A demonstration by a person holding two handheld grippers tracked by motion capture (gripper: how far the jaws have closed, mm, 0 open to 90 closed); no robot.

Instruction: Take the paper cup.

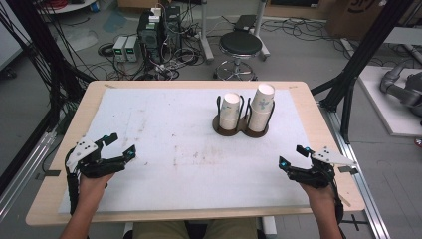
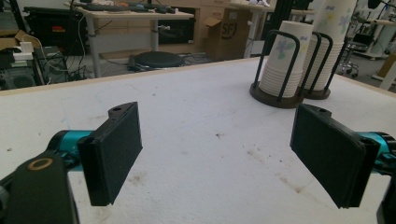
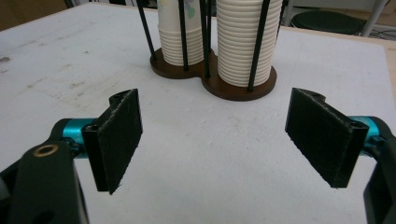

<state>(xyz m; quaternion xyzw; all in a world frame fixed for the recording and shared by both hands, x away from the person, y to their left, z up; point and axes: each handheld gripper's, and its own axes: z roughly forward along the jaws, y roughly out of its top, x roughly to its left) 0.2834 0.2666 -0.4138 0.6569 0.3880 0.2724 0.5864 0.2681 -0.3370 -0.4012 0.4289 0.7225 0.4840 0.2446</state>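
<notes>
While both tools gape empty, cup stacks (image 1: 247,112) stand well apart.

A: Where do the paper cup stacks (image 1: 246,110) stand?
B: Upright in a dark twin holder (image 1: 241,127) with black wire uprights, at one o'clock on the tabletop (image 1: 164,144); the right stack is taller.

Even, bright indoor light from above; the white bench (image 1: 164,149) shows soft shadows and no glare. All three pictures are slightly soft, the room behind blurrier in both gripper views.
</notes>
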